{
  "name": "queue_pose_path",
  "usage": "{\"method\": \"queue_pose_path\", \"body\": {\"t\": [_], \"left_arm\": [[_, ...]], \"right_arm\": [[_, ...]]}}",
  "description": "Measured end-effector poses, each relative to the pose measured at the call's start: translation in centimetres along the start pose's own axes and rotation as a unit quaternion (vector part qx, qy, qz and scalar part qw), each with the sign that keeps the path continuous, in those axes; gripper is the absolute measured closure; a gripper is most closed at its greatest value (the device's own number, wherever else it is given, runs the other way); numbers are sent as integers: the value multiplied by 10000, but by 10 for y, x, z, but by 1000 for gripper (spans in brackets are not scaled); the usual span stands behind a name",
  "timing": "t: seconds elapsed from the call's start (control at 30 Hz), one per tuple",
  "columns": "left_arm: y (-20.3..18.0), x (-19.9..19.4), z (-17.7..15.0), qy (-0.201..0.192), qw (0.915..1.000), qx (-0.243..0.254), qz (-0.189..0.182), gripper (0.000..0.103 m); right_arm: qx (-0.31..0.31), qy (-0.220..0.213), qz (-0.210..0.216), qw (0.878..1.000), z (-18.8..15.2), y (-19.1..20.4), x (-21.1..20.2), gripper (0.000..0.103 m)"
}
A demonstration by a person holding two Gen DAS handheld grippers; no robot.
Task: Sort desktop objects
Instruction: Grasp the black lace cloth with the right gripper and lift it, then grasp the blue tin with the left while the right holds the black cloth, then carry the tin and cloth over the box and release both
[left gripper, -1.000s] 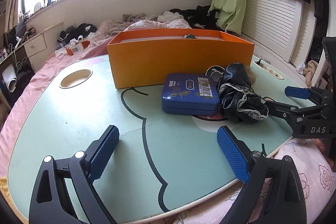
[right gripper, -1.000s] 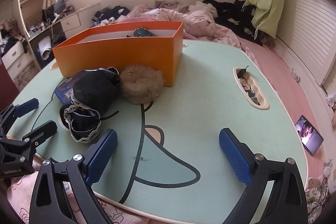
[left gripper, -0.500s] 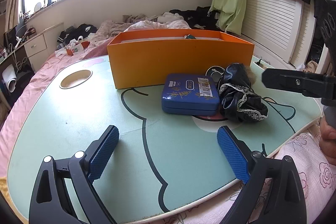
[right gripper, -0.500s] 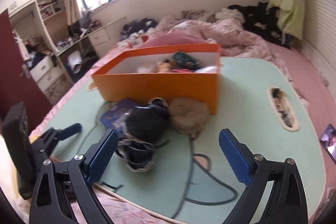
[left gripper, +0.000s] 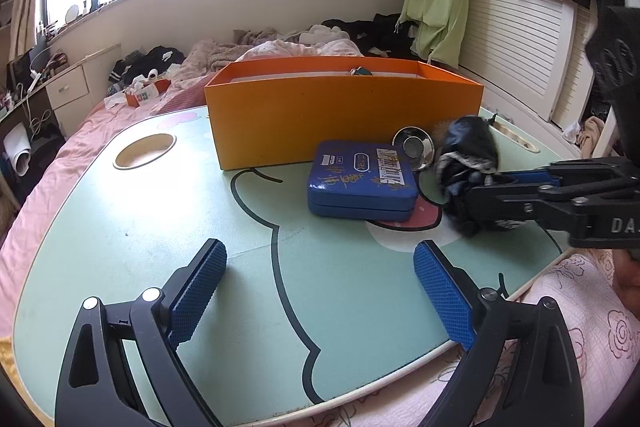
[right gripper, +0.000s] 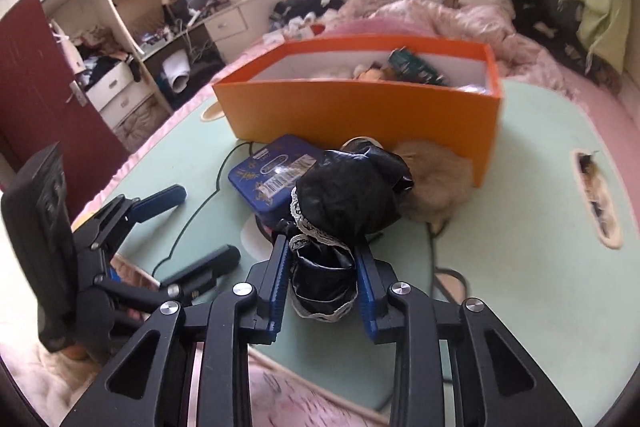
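Desktop objects sit on the green lap table [left gripper: 120, 227], clustered in front of the orange box [right gripper: 360, 107] — we judge that box to be the sorting bin, since it already holds a few items. Biggest risk first: the box is light card and unanchored, so if we swing the load into its near wall it may slide or tip. Next, the blue tin [right gripper: 272, 175] lies touching the black lace-trimmed fabric bundle [right gripper: 348, 195]; a trailing fold could drag the tin or the furry tan puff [right gripper: 436, 179] beside it. The right gripper [right gripper: 322, 267] has just been closing and now pinches the lower, loose end of the bundle between its pads, so the grip is on slack cloth, not the bulk — we expect it could unroll, sag or slip out on the lift. The left gripper [left gripper: 320, 291] hangs spread wide over bare table, holding nothing, so no backup if it drops. Hard to read: what the bundle actually is, what lies deep in the box, and the small round metal dish [left gripper: 414, 147] behind the tin — it is hidden in the right wrist view. Contents of the table's side slot [right gripper: 596, 195] are too blurred to name.
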State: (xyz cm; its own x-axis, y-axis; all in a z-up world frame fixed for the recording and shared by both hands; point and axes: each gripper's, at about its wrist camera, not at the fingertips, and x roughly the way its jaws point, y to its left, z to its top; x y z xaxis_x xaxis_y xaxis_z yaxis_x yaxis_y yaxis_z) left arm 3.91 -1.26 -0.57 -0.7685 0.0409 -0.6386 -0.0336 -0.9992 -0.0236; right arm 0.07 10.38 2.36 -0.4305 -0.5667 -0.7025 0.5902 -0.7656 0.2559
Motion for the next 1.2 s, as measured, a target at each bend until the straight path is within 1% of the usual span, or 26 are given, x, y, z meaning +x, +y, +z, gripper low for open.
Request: {"method": "queue_pose_path", "body": {"t": [0.13,0.23,0.37,0.43,0.53,0.67,0.8,0.9,0.93,0.97,1.0,1.03,1.07,1.13,1.2], "left_arm": [[-1,0,2,61,10000,26,5,8],[-3,0,10,106,9994,94,-310,8],[-4,4,37,69,9989,41,-455,8],[-5,14,49,219,9983,27,-532,8],[-10,30,59,523,9973,116,-499,8],[-26,41,65,695,9955,361,-527,8],[-33,47,74,796,9945,466,-497,8],[-33,55,77,969,9930,484,-478,9],[-32,56,75,1020,9922,465,-543,11],[-30,56,72,1066,9906,456,-719,18],[-28,55,69,1094,9896,461,-811,24],[-26,55,65,1147,9886,472,-859,37],[-24,56,62,1176,9877,486,-909,36],[-20,51,58,1066,9882,466,-998,36],[-13,44,57,1006,9868,287,-1240,36]], "right_arm": [[80,-315,-164,9993,-14,-11,-21,74],[183,-472,-168,9986,-19,-20,-33,74],[284,-624,-191,9975,-16,-26,-41,74],[336,-675,-220,9969,-15,-28,-42,74],[360,-729,-250,9964,-14,-30,-45,74],[355,-758,-269,9961,-14,-31,-48,74],[356,-770,-267,9960,-13,-32,-49,74],[338,-785,-256,9960,-13,-31,-50,74],[335,-788,-252,9960,-13,-31,-50,74],[335,-794,-256,9959,-13,-31,-50,74],[336,-799,-258,9959,-13,-32,-50,74],[339,-803,-261,9958,-13,-32,-50,74],[342,-806,-267,9958,-13,-32,-50,74],[349,-807,-281,9957,-12,-32,-49,74],[350,-825,-292,9955,-10,-31,-50,74]]}}
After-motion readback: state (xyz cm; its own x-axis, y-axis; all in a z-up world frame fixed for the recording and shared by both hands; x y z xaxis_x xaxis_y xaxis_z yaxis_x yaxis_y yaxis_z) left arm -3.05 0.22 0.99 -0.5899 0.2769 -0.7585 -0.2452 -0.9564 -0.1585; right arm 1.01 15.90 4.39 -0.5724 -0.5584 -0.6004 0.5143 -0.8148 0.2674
